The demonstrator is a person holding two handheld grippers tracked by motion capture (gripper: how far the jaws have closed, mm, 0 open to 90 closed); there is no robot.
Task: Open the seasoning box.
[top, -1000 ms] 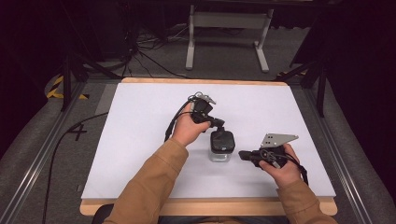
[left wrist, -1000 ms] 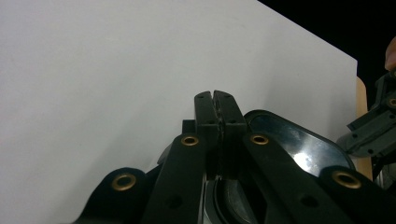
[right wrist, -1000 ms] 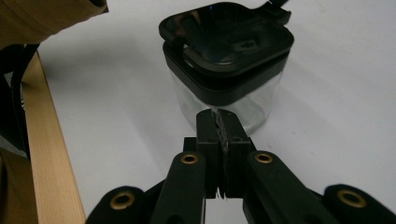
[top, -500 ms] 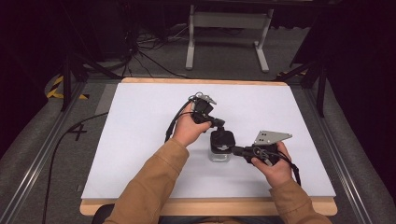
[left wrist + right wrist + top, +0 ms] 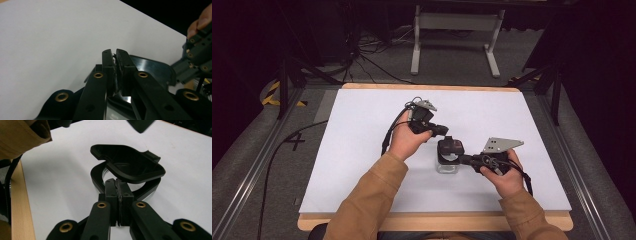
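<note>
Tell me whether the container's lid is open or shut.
Open: the black lid stands lifted and tilted above the container's rim, a gap showing beneath.

Glossy black plastic lid (image 5: 130,166), clear container (image 5: 447,165), matt white table (image 5: 362,150), wooden edge (image 5: 18,202)

The high view looks forward and down from above the near edge of the table (image 5: 362,150), far enough off to take in the whole white surface and the floor beyond its far edge. The left gripper view sits close behind its own jaws, low over the surface, facing its right edge. The right gripper view, equally close, faces across towards the left edge. All three share the clear container (image 5: 448,165) (image 5: 147,190) with its black lid (image 5: 451,147) (image 5: 150,68) (image 5: 130,166) at mid-table.
</note>
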